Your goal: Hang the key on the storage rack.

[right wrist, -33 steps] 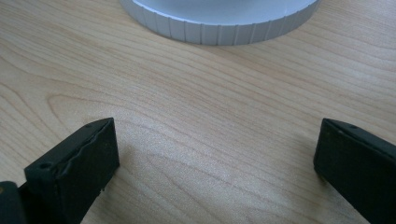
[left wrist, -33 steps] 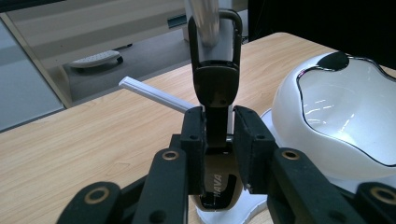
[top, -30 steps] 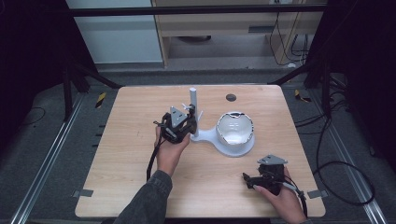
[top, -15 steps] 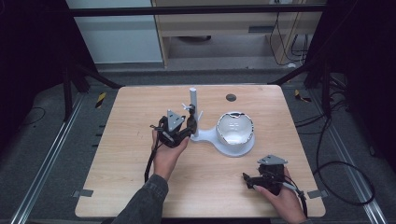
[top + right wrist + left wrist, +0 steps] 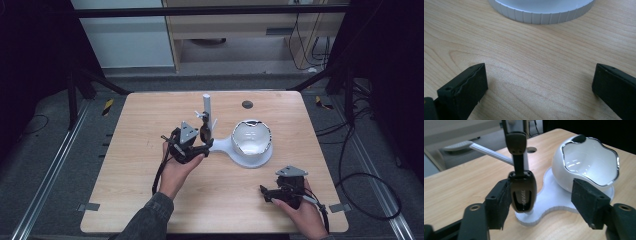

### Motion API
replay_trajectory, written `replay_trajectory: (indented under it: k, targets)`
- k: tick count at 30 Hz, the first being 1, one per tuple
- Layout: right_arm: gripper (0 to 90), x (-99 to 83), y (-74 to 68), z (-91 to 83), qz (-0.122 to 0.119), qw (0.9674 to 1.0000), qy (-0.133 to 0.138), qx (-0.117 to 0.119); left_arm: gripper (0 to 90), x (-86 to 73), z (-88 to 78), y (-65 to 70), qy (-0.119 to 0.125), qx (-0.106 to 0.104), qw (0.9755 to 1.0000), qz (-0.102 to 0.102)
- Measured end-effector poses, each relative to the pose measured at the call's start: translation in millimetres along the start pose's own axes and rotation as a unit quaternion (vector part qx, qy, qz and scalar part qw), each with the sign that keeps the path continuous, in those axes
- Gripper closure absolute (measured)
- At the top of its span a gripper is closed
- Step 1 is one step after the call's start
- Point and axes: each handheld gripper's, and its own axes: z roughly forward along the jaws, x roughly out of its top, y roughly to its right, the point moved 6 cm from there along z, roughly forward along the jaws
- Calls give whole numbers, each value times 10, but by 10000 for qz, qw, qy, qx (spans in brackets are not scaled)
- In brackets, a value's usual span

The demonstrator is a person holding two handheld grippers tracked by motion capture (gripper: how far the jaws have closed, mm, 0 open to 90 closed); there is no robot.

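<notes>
A dark car key fob [image 5: 522,192] hangs from a strap [image 5: 517,147] on the white upright post [image 5: 206,109] of a stand, just left of centre in the left gripper view. The left gripper [image 5: 541,200] sits around it with its jaws parted — they have just been opening. The left jaw lies right against the fob's side, though whether it touches cannot be told; the right jaw stands well clear, so the fob is released and hangs between the two by its strap.

In the high view the left gripper [image 5: 192,142] is at the centre of the frame, held in the person's left hand [image 5: 176,167], just left of the post. The stand's flat white base [image 5: 235,150] runs from the post's foot to the right, where it carries a white bowl-shaped holder with a shiny wavy rim [image 5: 252,139].

The right gripper [image 5: 270,192] rests low in the lower right of the high view, in the right hand [image 5: 302,215], well apart from the stand. In the right gripper view its jaws are spread wide over bare wooden table [image 5: 529,65] with nothing between them — the ribbed edge of the white base [image 5: 541,15] crosses the top of that frame.
</notes>
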Motion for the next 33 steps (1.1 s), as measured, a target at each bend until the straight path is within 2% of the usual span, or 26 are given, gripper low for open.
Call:
replay_trajectory:
  k: [12,14,16,19,22,23,28,33]
  targets:
    - [3,0,5,5,-26,10000,9,-35,198,-162,-179,112,-204,-371,9991,98]
    - [3,1,4,5,-21,10000,10,-39,185,-178,-188,116,-231,-373,9990,106]
    - [3,4,-12,-2,85,10000,-14,-4,139,-222,-213,123,-284,-433,9986,60]
    - [3,5,-2,5,22,10000,5,-38,112,-254,-231,122,-324,-458,9984,49]
    - [3,5,-2,5,22,10000,6,-38,108,-278,-250,118,-319,-413,9986,50]
    - [3,6,-12,0,83,10000,-13,-14,104,-314,-267,113,-357,-422,9985,46]
    - [3,6,-13,0,92,10000,-15,-18,98,-390,-322,95,-420,-466,9980,81]
    - [3,5,-4,6,33,10000,6,-40,93,-500,-404,48,-551,-515,9971,112]
